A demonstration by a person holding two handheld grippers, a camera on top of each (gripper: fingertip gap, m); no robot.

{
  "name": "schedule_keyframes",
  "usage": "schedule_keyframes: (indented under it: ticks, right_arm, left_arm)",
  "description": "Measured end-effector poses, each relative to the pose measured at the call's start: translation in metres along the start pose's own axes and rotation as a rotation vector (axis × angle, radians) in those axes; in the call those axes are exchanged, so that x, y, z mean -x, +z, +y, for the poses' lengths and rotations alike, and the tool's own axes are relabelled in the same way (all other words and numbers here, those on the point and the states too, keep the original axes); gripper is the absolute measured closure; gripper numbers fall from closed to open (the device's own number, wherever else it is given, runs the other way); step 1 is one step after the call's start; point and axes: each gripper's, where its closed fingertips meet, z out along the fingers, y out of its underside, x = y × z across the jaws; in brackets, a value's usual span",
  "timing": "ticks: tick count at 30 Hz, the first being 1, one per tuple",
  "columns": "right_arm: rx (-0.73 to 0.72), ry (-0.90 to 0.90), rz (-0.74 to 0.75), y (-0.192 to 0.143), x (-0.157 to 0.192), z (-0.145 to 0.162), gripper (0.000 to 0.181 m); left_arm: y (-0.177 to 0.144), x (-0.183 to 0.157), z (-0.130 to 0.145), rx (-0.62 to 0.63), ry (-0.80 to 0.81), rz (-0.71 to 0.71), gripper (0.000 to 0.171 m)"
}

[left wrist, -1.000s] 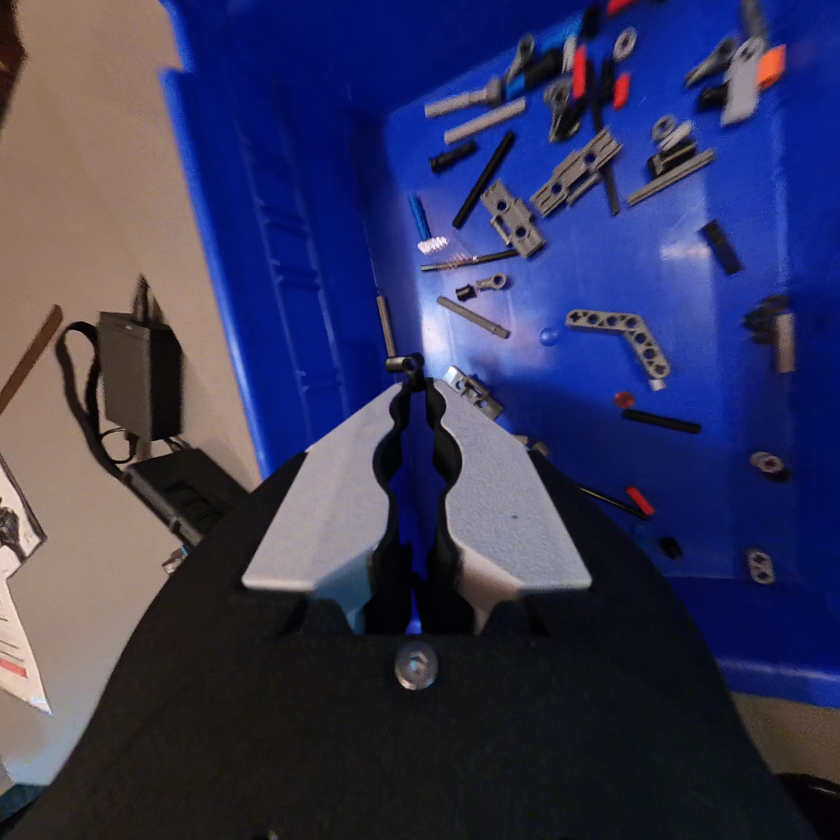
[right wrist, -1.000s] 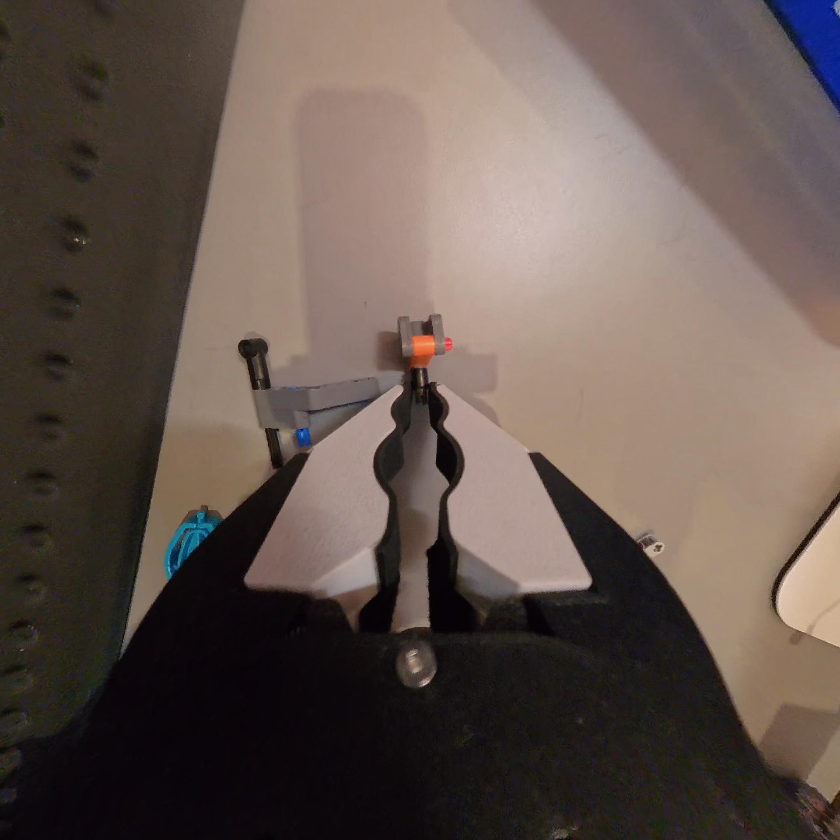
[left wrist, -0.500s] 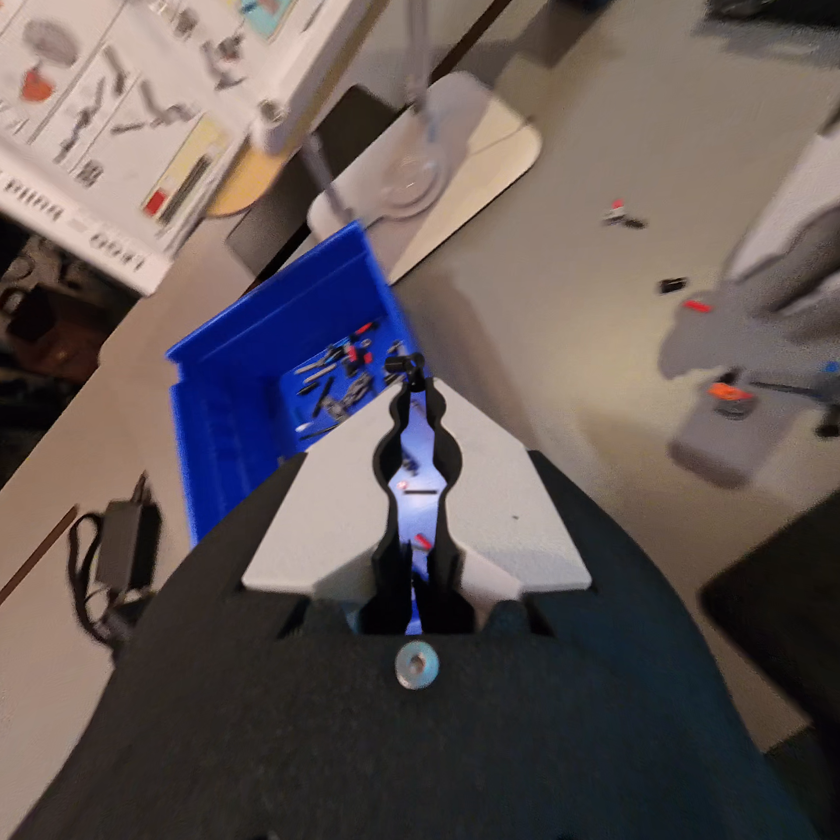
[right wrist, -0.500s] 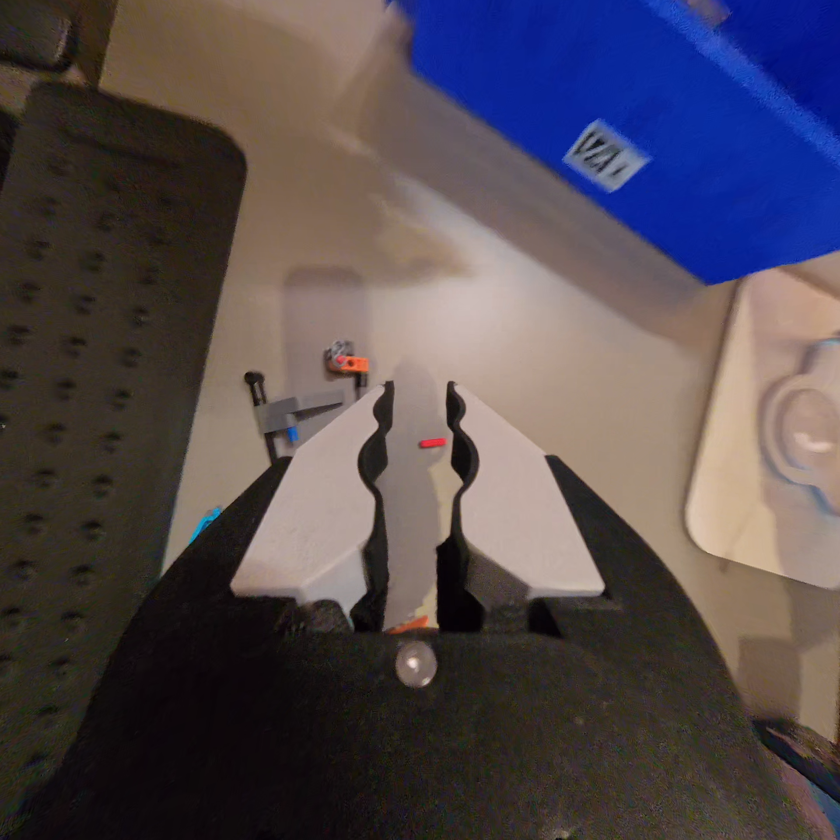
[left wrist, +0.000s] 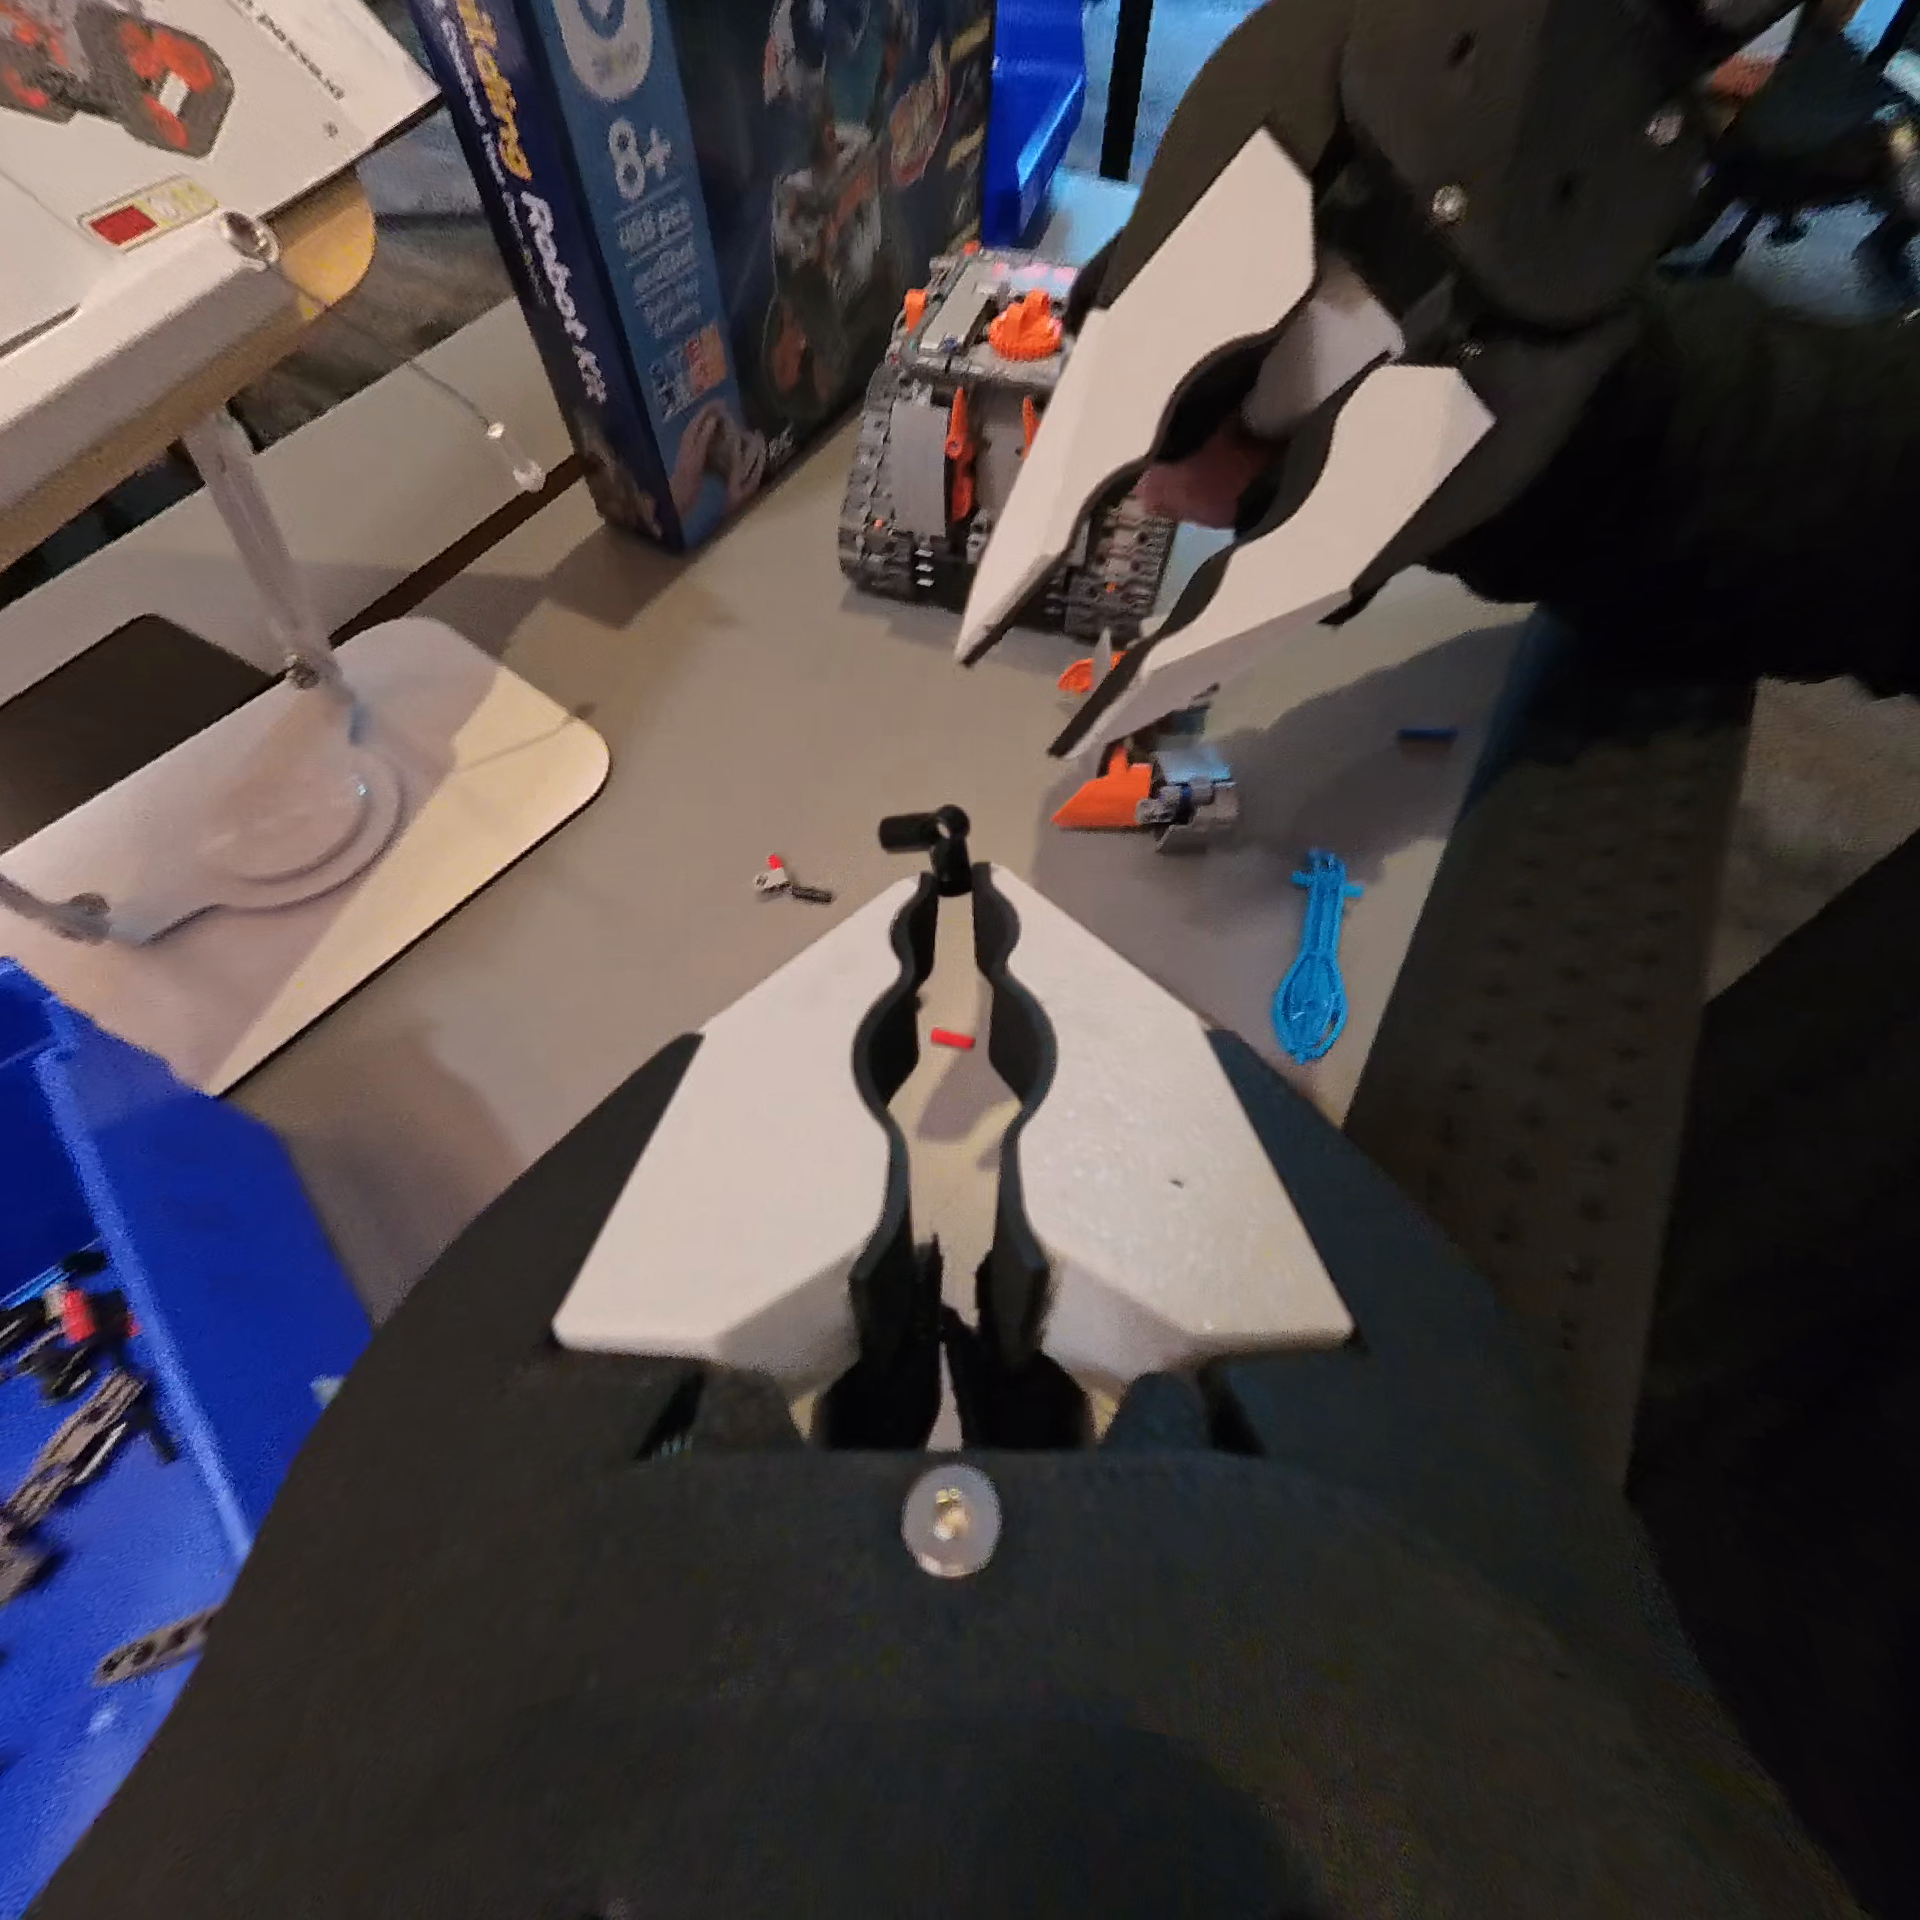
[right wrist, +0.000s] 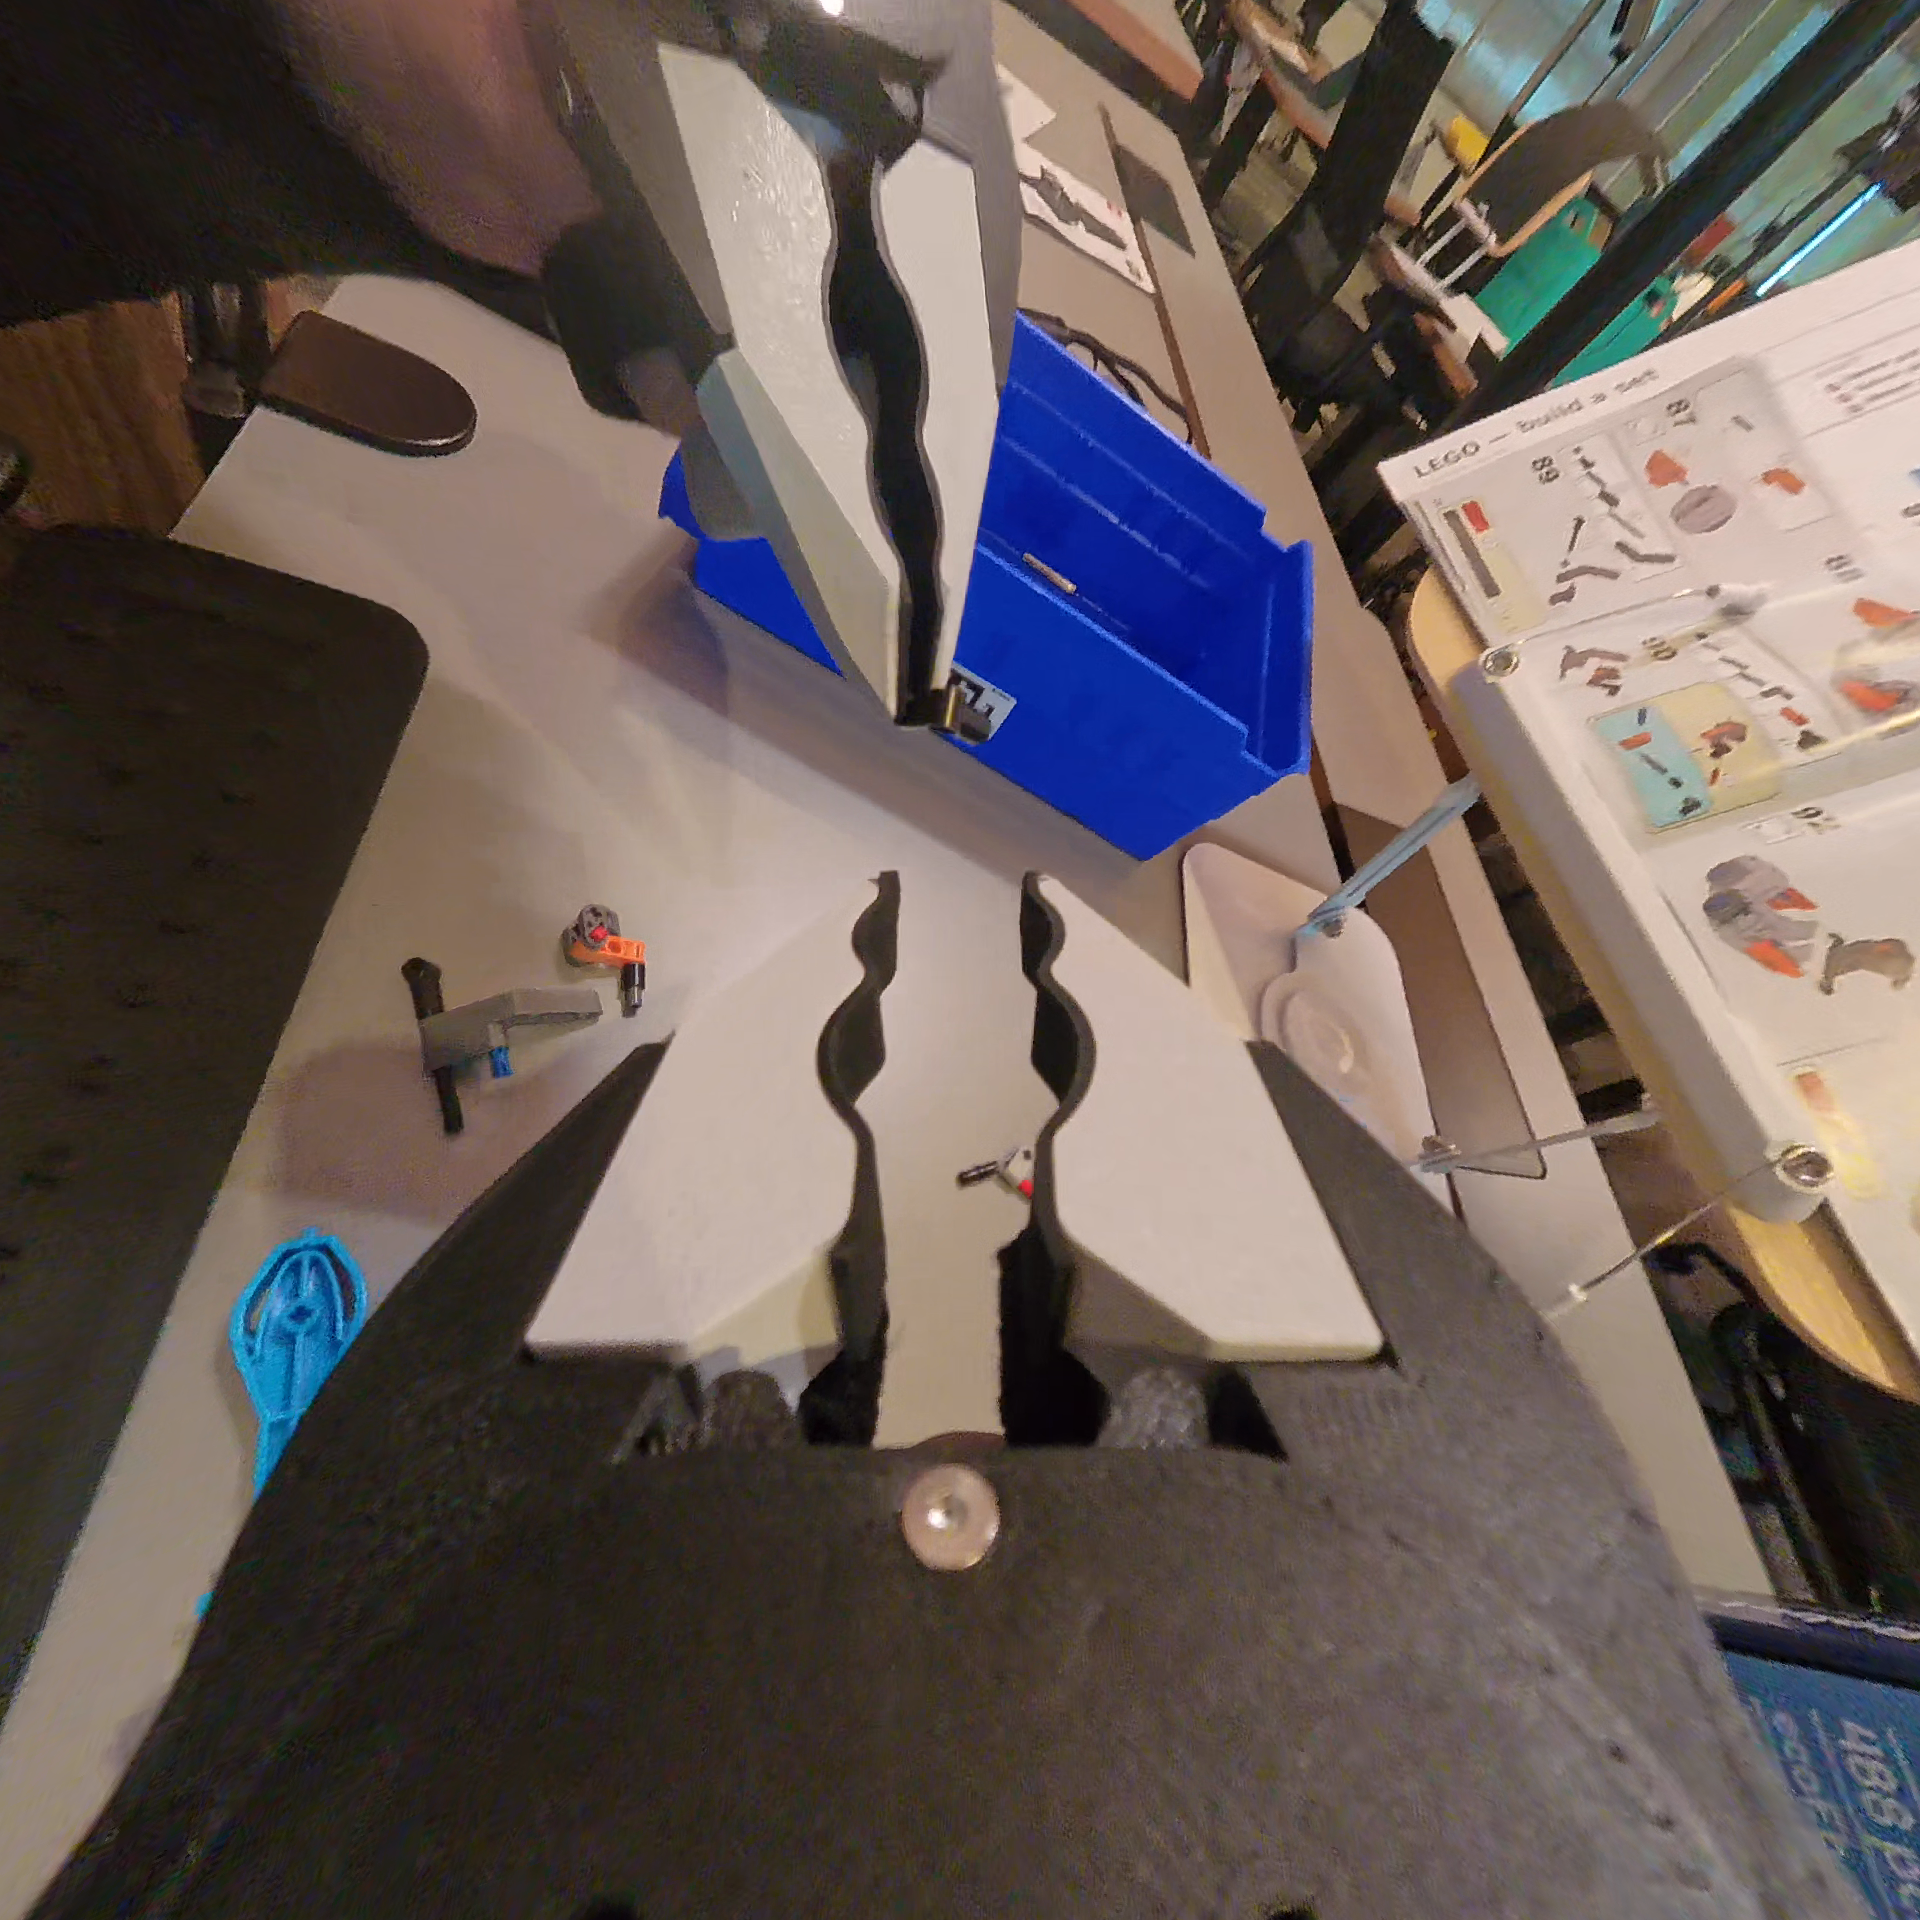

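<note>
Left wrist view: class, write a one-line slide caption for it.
Left gripper pinches a small black connector above the grey table, facing the open right gripper.

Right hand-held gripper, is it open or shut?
Open. The right hand-held gripper shows bare table between its parted fingertips, holding nothing.

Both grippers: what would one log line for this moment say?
left gripper: shut on small black peg, above table | right gripper: jaws open, empty | blue bin: behind
</note>
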Motion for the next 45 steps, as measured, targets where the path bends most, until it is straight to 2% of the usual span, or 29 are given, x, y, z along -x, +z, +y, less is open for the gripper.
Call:
schedule_keyframes:
  ticks: [9, 20, 23, 29, 33, 38, 42, 45]
  right_arm:
    - [-0.063, -0.008, 0.002, 0.001, 0.000, -0.004, 0.152]
    - [-0.202, 0.082, -0.170, -0.009, 0.014, -0.016, 0.152]
    - [-0.254, 0.081, -0.244, -0.014, 0.026, -0.025, 0.156]
    - [-0.269, 0.104, -0.350, -0.015, 0.043, -0.030, 0.162]
    - [-0.302, 0.145, -0.429, -0.020, 0.050, -0.033, 0.175]
    - [-0.312, 0.165, -0.455, -0.021, 0.052, -0.034, 0.177]
    - [-0.266, 0.195, -0.412, -0.014, 0.045, -0.027, 0.177]
    - [-0.225, 0.202, -0.386, -0.009, 0.042, -0.019, 0.177]
  left_arm:
    - [0.012, -0.023, -0.006, -0.130, -0.084, 0.180, 0.167]
    - [-0.005, -0.050, -0.018, -0.271, -0.086, 0.507, 0.167]
    - [-0.005, -0.053, -0.017, -0.274, -0.100, 0.564, 0.167]
    - [-0.006, -0.068, -0.013, -0.265, -0.080, 0.695, 0.167]
    - [-0.009, -0.070, -0.015, -0.288, -0.063, 0.728, 0.167]
    - [-0.009, -0.073, -0.013, -0.284, -0.063, 0.766, 0.167]
    - [-0.004, -0.060, -0.009, -0.279, -0.092, 0.676, 0.168]
    - [0.002, -0.051, 0.003, -0.210, -0.072, 0.545, 0.161]
